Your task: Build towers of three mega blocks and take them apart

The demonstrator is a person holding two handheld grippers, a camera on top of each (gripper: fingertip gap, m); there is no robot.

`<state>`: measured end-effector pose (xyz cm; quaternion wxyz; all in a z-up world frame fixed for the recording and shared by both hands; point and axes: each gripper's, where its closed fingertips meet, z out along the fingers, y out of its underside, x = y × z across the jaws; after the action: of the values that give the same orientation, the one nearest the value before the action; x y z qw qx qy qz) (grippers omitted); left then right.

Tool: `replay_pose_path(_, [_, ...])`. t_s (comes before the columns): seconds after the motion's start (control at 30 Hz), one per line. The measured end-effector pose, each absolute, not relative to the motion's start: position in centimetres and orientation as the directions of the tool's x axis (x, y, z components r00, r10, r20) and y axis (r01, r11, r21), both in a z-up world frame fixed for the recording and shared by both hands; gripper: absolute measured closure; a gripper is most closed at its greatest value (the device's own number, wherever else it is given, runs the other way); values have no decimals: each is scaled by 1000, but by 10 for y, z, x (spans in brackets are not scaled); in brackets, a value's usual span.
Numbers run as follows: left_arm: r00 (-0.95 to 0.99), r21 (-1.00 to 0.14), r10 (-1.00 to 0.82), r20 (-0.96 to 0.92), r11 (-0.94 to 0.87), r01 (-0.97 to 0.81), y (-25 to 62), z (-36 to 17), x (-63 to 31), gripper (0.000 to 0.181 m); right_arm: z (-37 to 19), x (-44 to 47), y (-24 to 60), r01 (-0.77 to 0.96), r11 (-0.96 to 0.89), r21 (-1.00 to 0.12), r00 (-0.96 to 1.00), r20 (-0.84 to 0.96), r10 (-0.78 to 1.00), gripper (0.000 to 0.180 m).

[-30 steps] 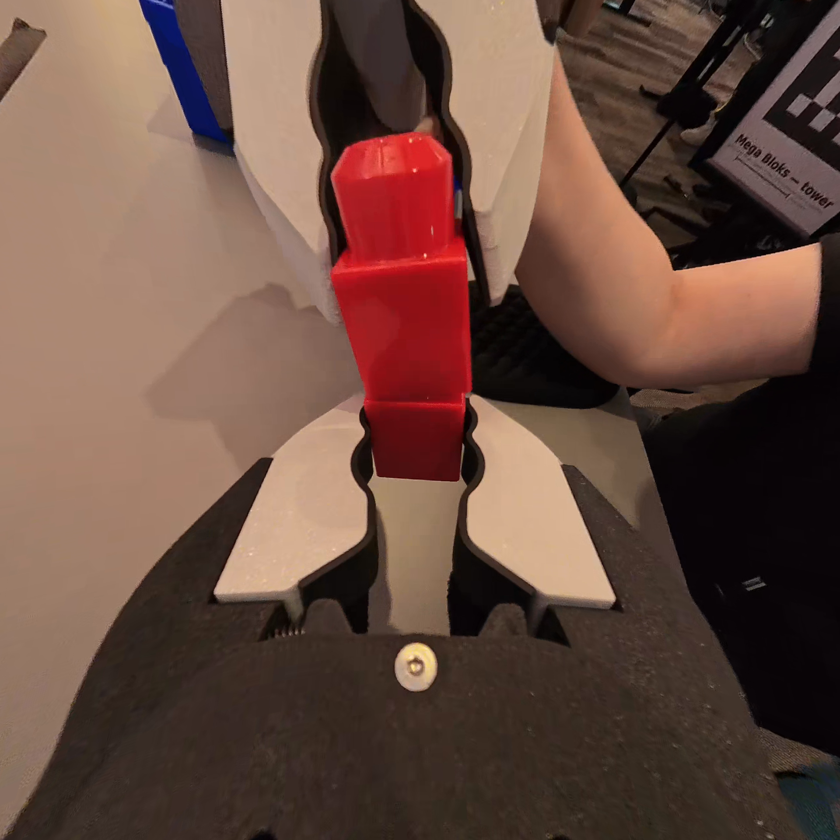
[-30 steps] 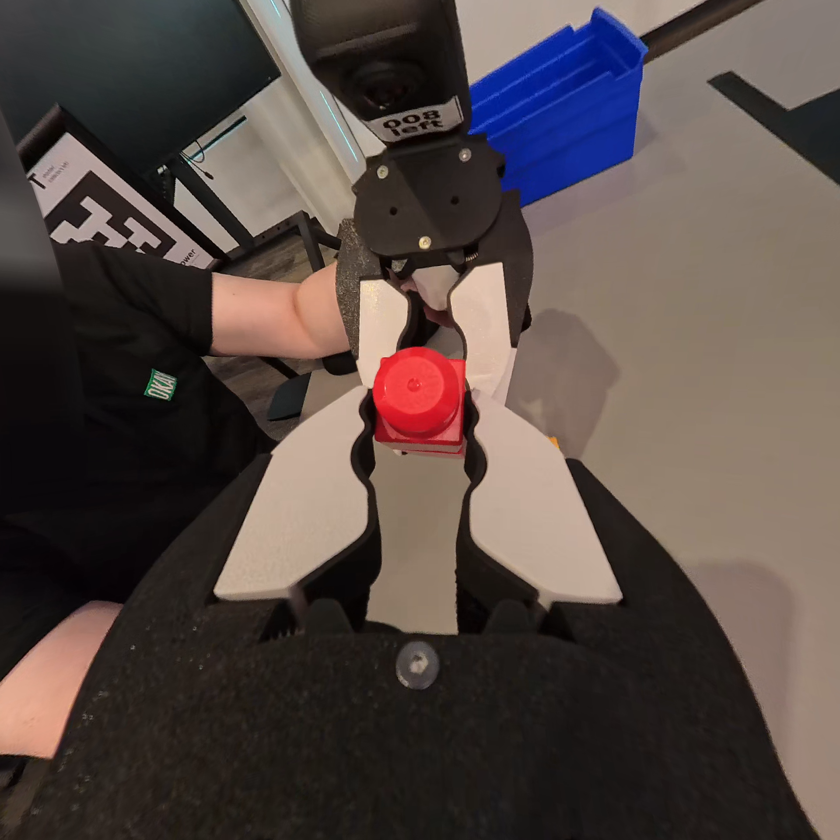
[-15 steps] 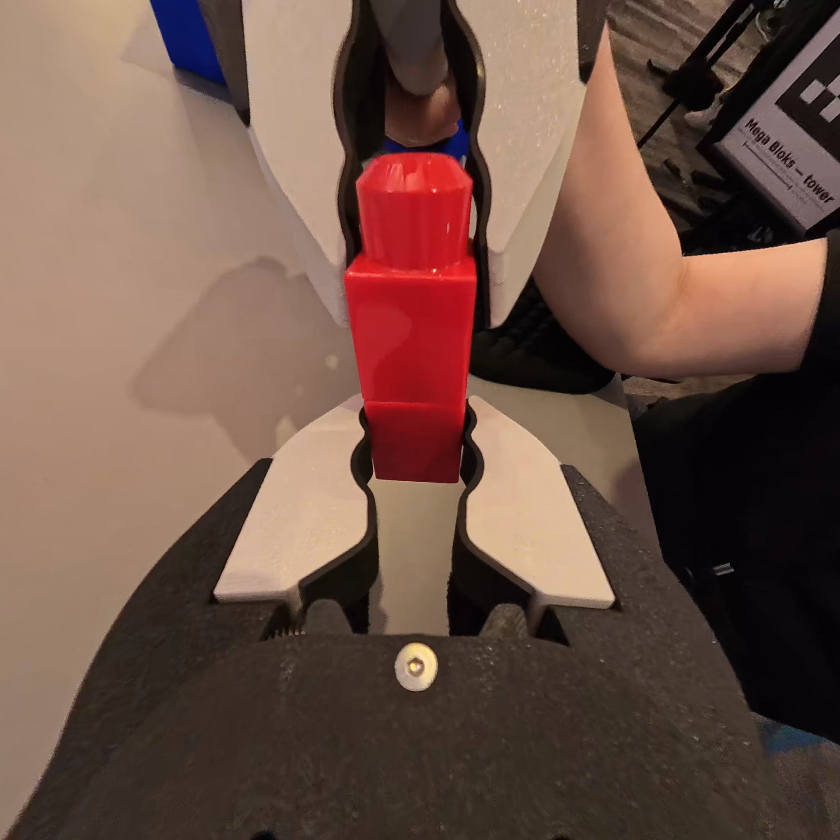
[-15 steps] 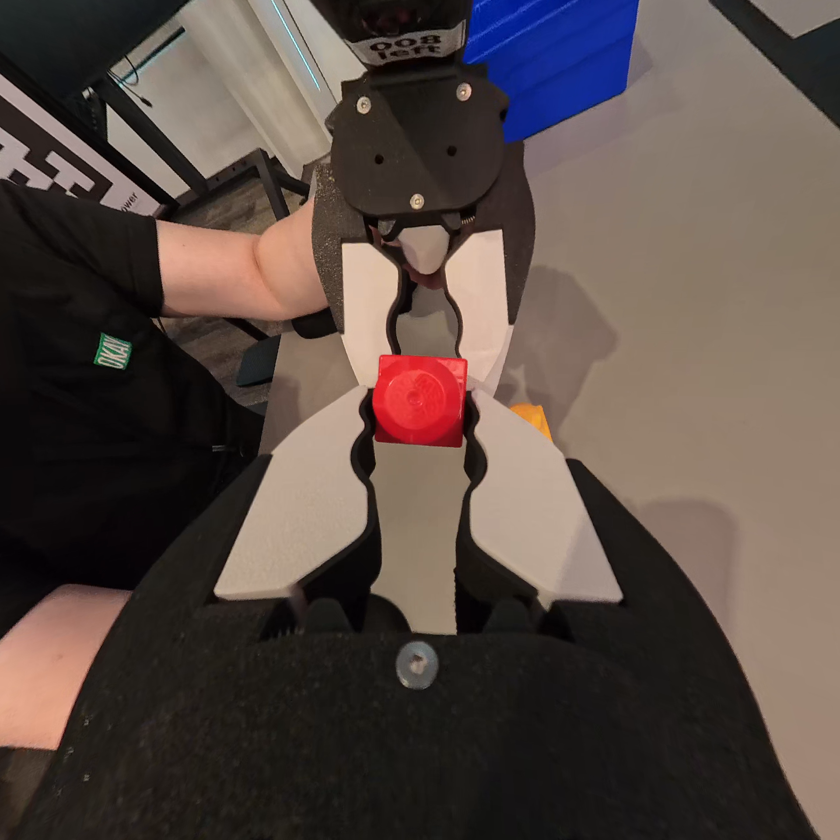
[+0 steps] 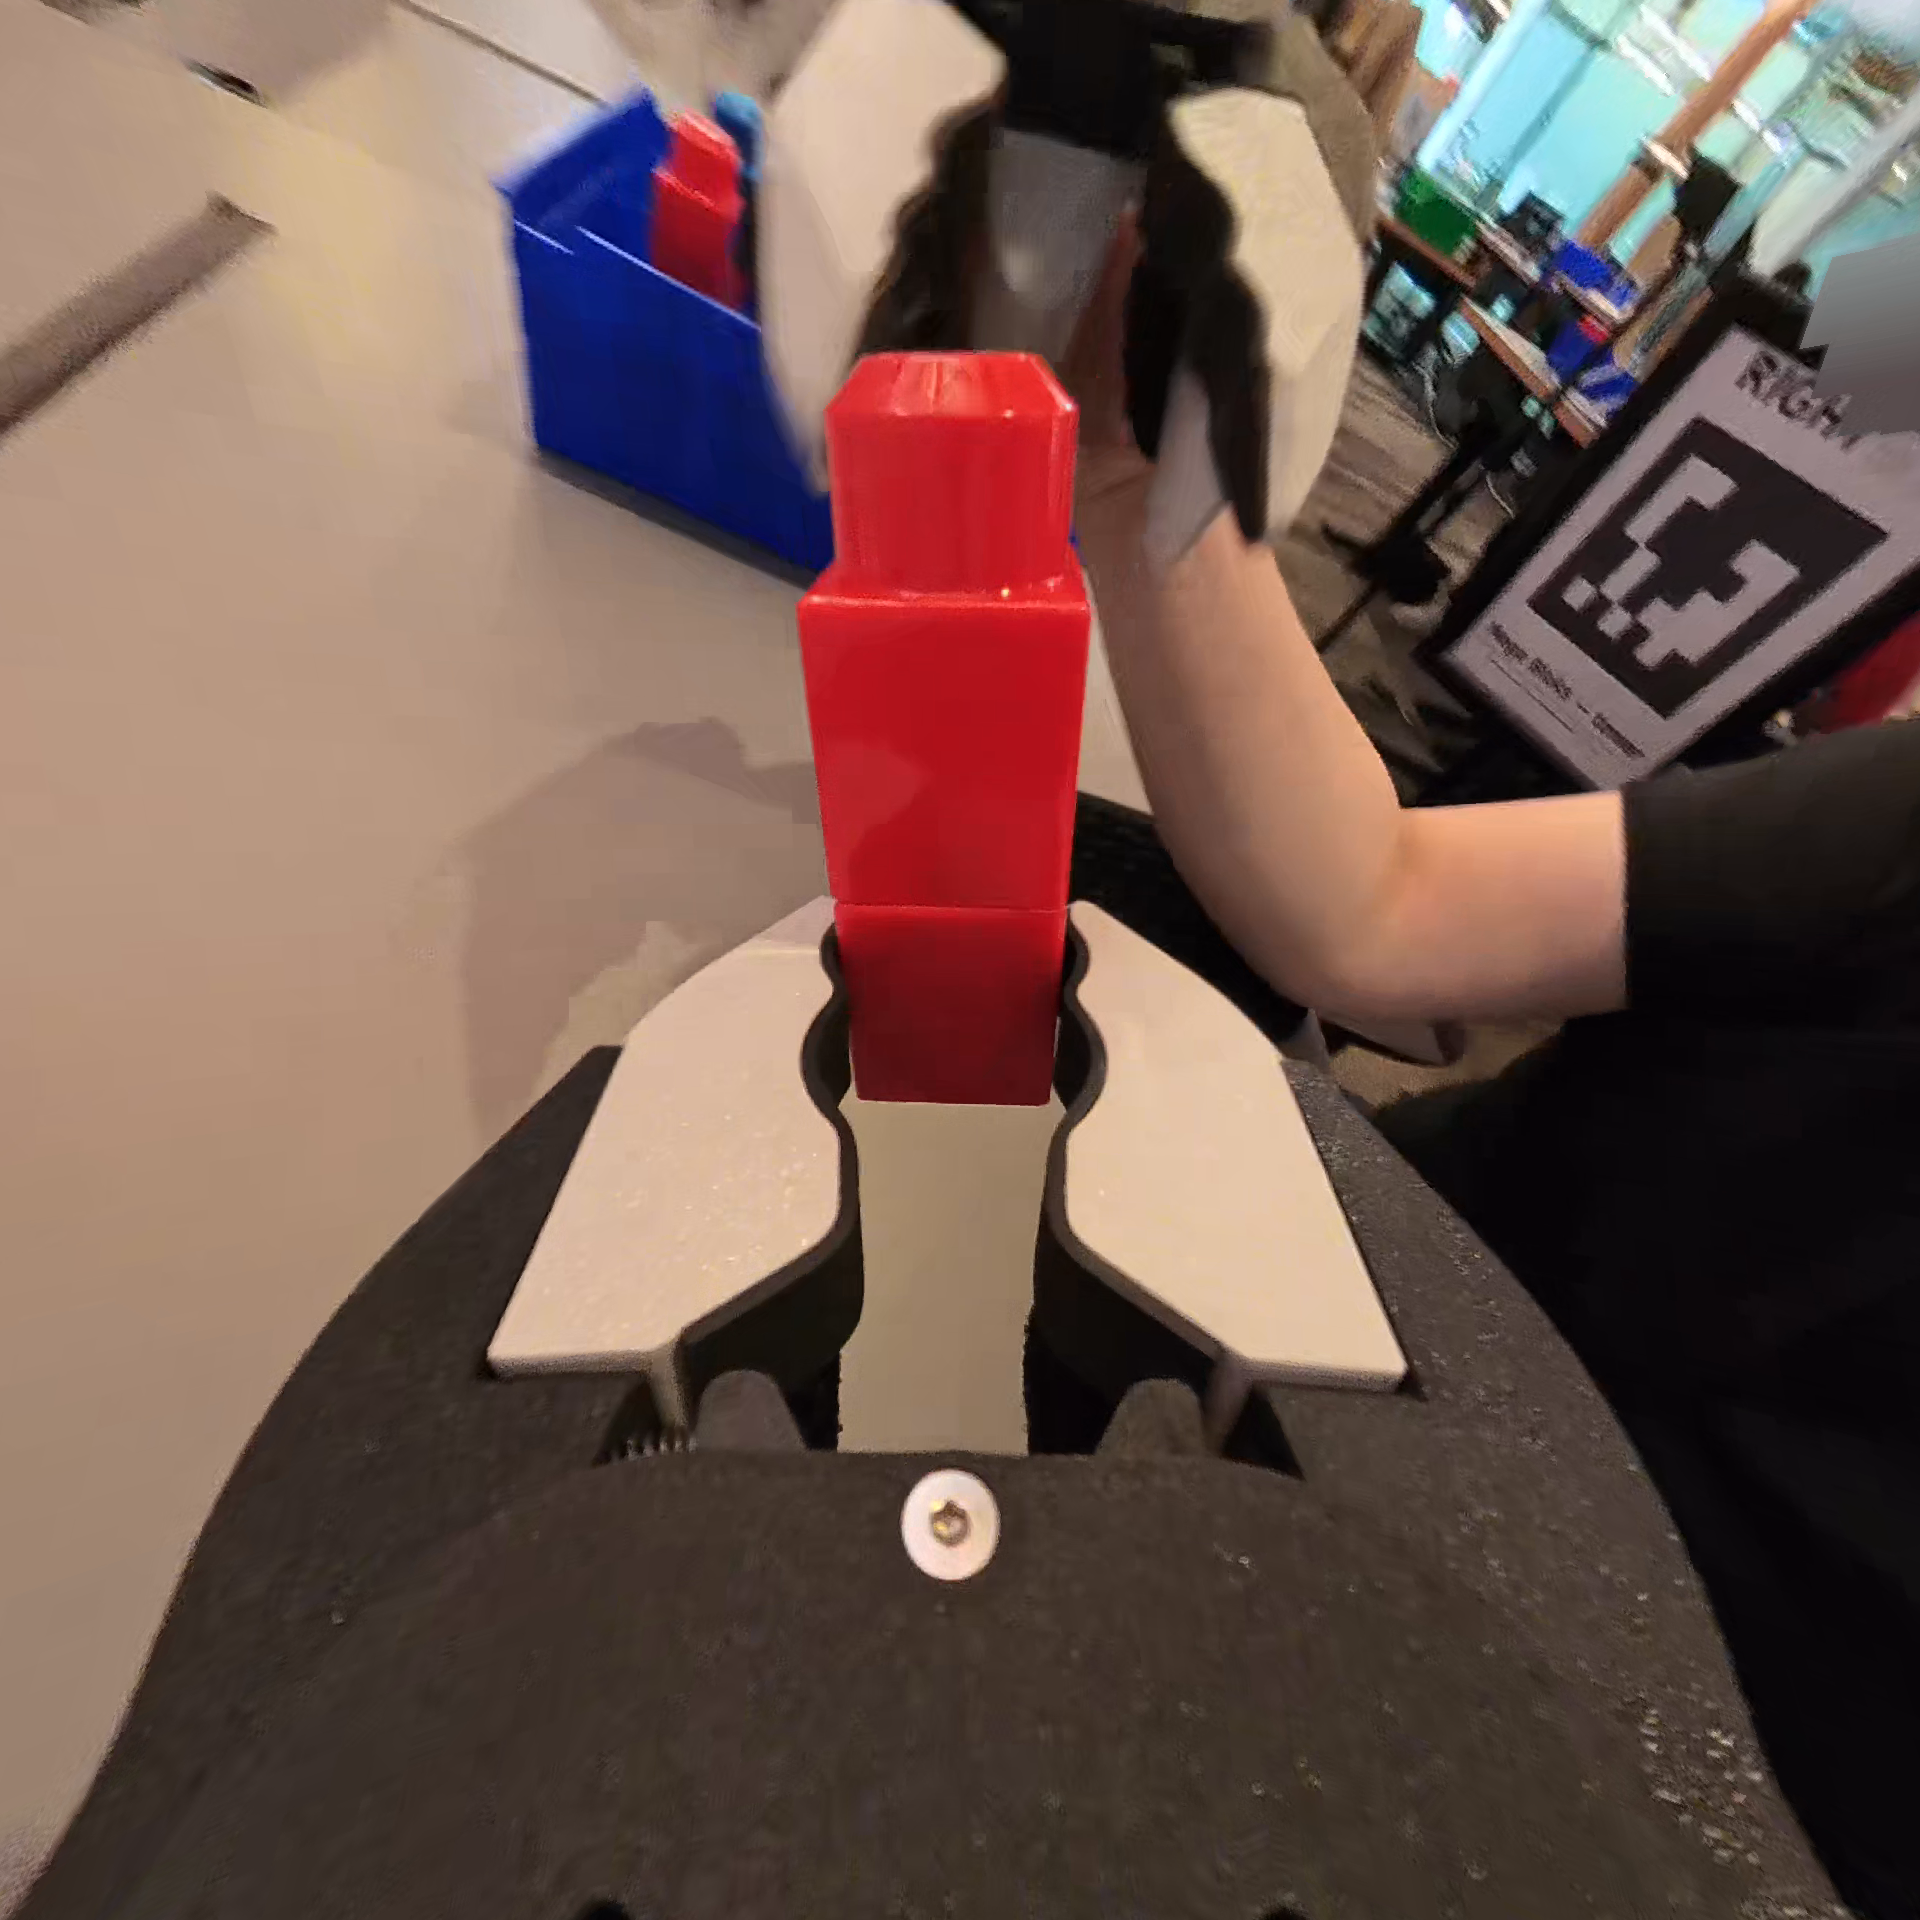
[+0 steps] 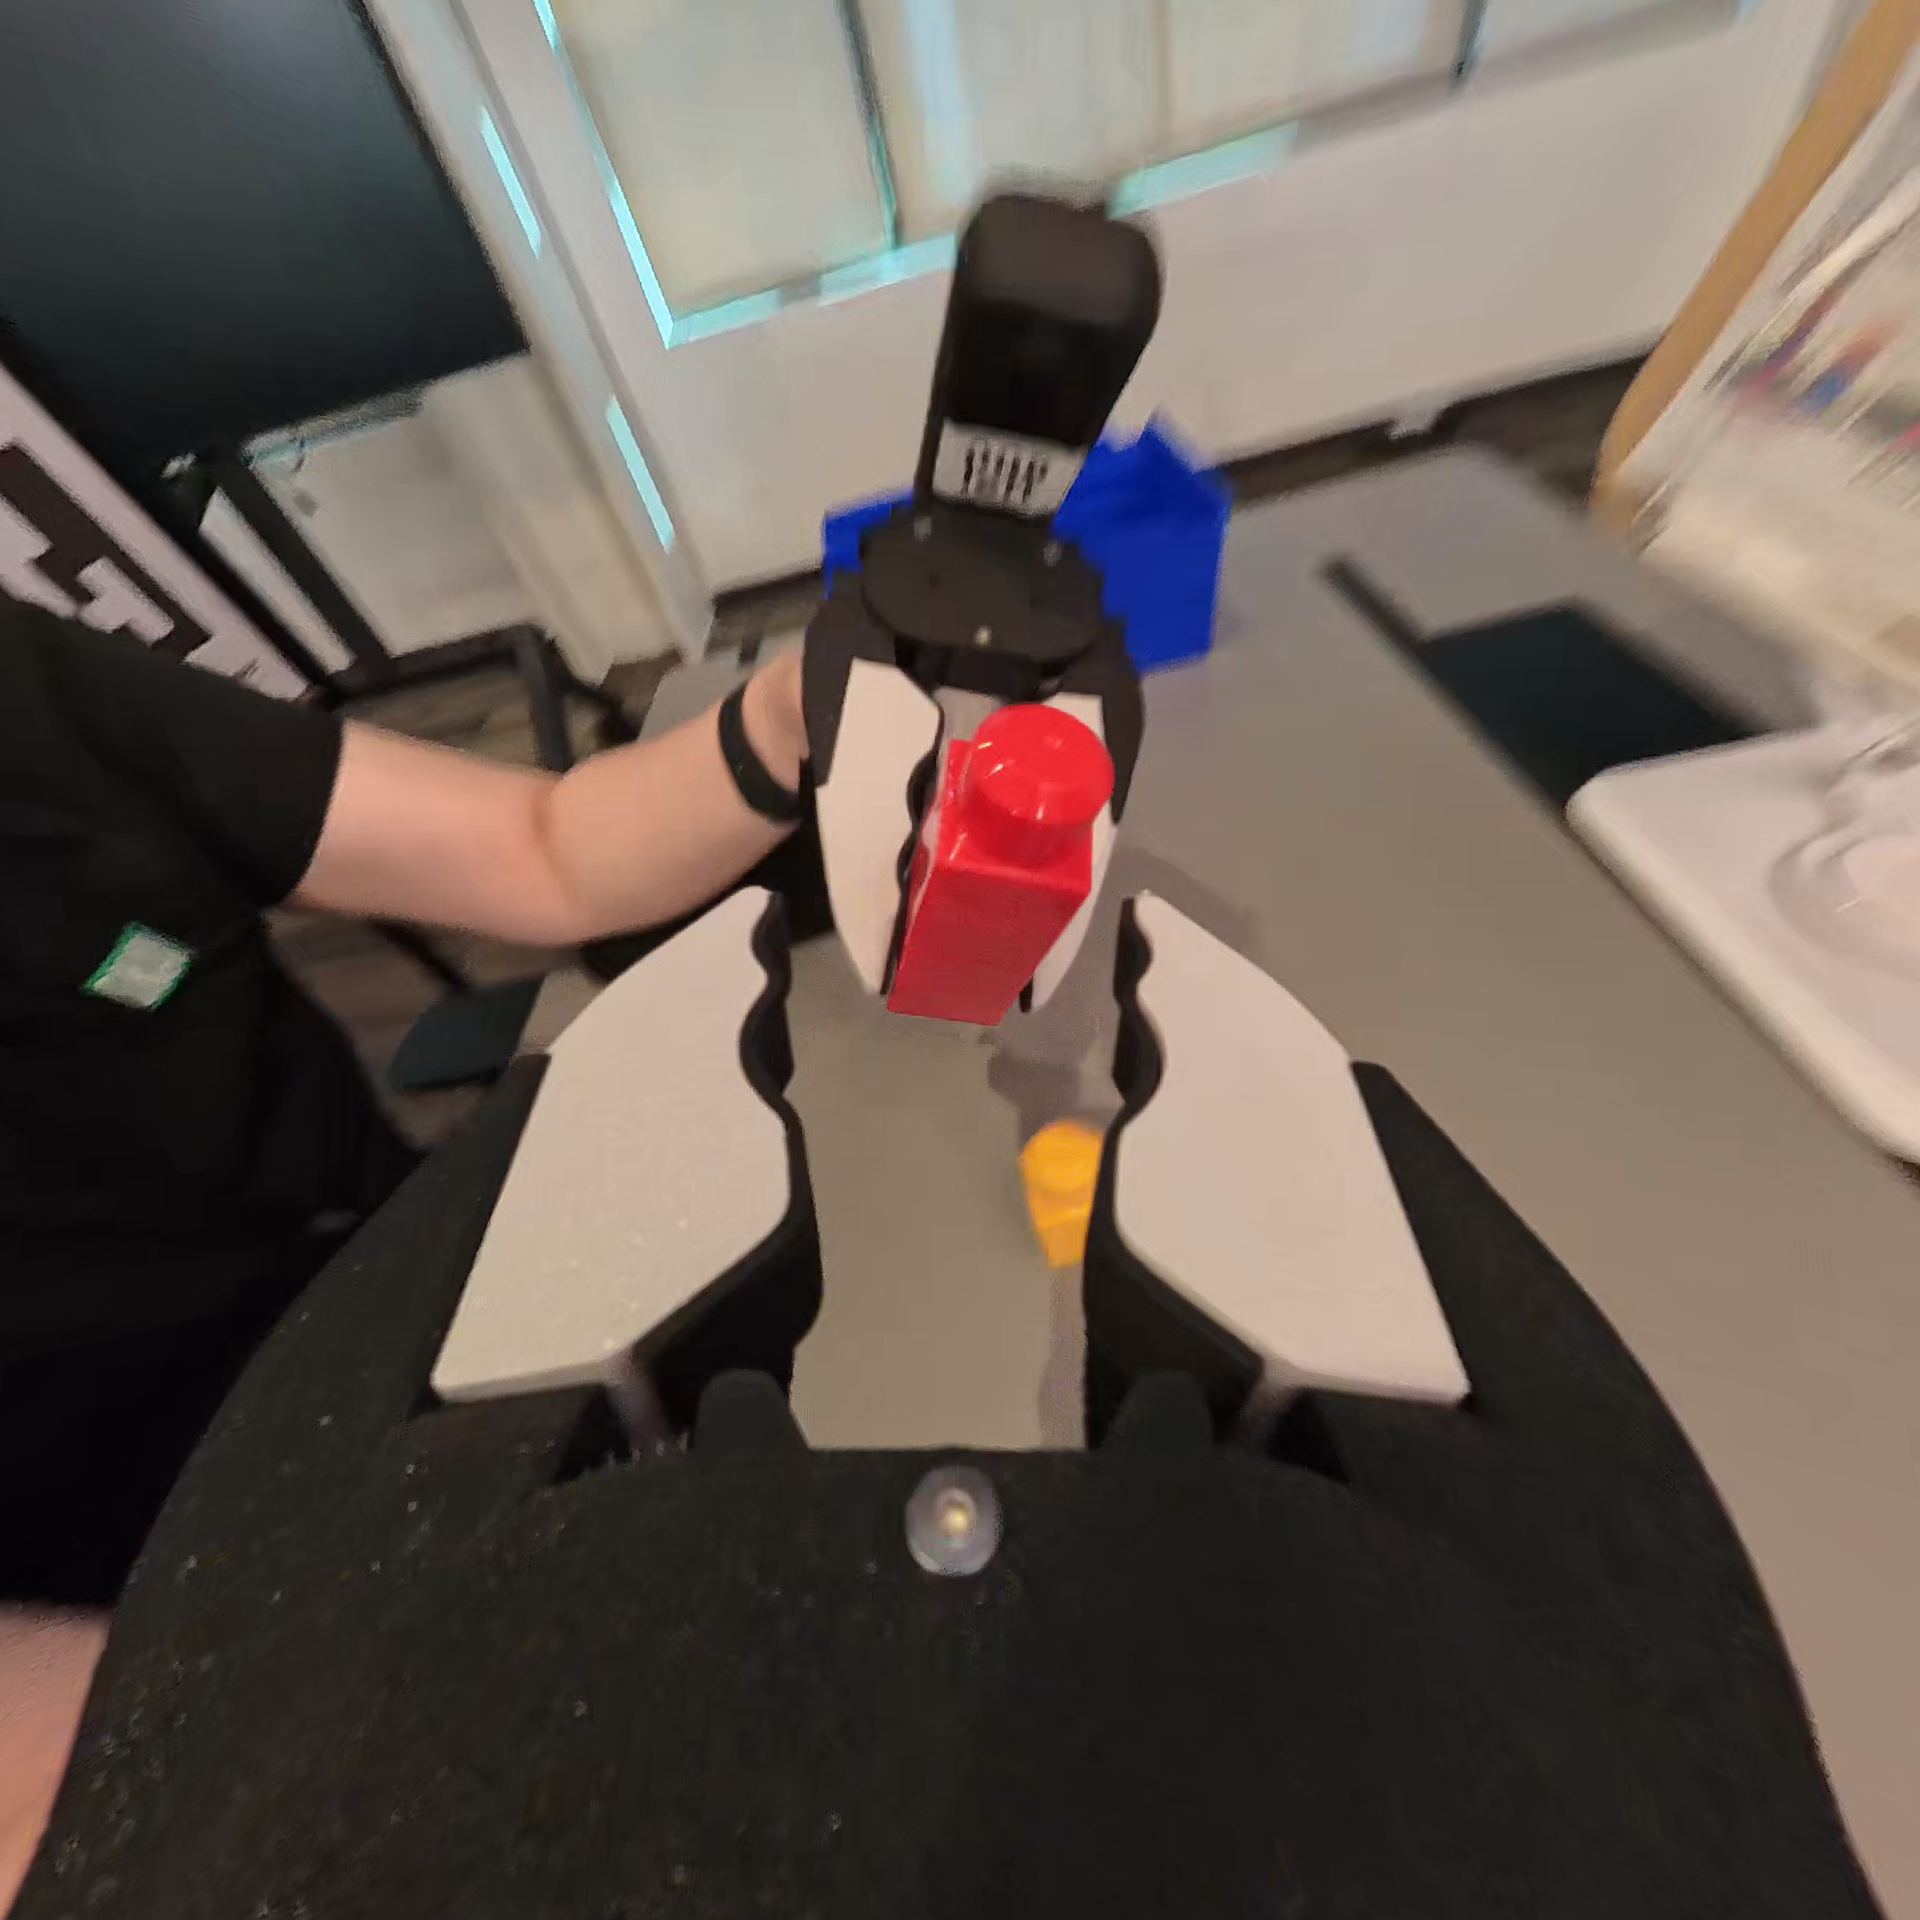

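My left gripper [image 5: 948, 1003] is shut on the bottom block of a red two-block stack [image 5: 940, 748], which stands up out of its jaws with the stud on top. My right gripper [image 6: 951, 925] is open and empty, a short way back from the stack [image 6: 987, 894]. In the left wrist view its blurred white fingers [image 5: 1257, 312] spread wide above and behind the stud. A yellow block [image 6: 1060, 1184] lies on the grey table [image 6: 1403, 935] below my right gripper. The left gripper [image 6: 961, 971] also shows in the right wrist view, held by a hand.
A blue bin [image 5: 644, 395] stands at the far side of the table with a red block [image 5: 701, 208] in it; the bin also shows in the right wrist view [image 6: 1143, 561]. A white surface [image 6: 1714, 914] lies to the right. The person's arm [image 5: 1351, 831] reaches across. My hands' fingertips stand some 7 cm from each other.
My right gripper has opened, let go of the top red block and drawn back from the stack. Both views have swung upward. The left gripper keeps its hold.
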<state>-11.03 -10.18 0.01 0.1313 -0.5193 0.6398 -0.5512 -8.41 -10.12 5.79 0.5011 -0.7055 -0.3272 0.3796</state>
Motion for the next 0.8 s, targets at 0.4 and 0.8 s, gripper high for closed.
replay_pose_path(0.4, [-428, -884, -785, 448, -317, -344, -47, 50, -157, 145, -85, -117, -74, 385, -423, -820, 388, -272, 880, 139])
replay_pose_path(0.8, [-433, -874, -765, 477, -362, -325, -39, 56, -166, 145, -127, -115, -78, 549, -438, -712, 444, -195, 874, 123])
